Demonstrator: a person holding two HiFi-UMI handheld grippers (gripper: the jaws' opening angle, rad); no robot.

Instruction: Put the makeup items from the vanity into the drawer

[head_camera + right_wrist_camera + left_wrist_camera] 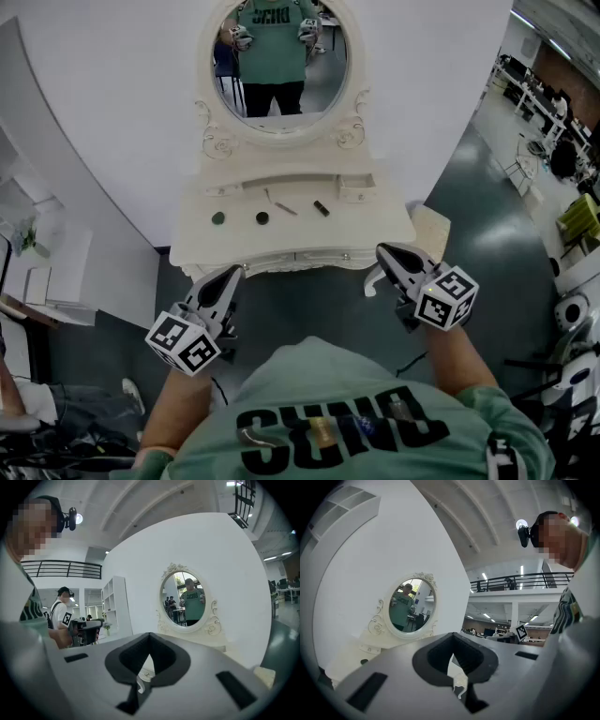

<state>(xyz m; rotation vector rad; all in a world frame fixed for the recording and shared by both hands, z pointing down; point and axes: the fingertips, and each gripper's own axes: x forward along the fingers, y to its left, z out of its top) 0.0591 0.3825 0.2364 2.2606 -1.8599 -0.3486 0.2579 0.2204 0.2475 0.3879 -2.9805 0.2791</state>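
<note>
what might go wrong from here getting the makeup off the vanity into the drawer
1. The front drawer of the white carved vanity looks closed, and both the left gripper and right gripper are shut, so it likely needs opening first.
2. The thin pale stick lies flat on the top; jaws may slip off it.
3. The small dark round pot and its round neighbour could skid off the edge if nudged.

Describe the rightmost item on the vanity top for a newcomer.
Find the white vanity with the oval mirror. Four small items lie in a row on its top; the rightmost is a short dark tube. Its neighbours are a thin stick and two round pots; it alone is a stubby bar.
</note>
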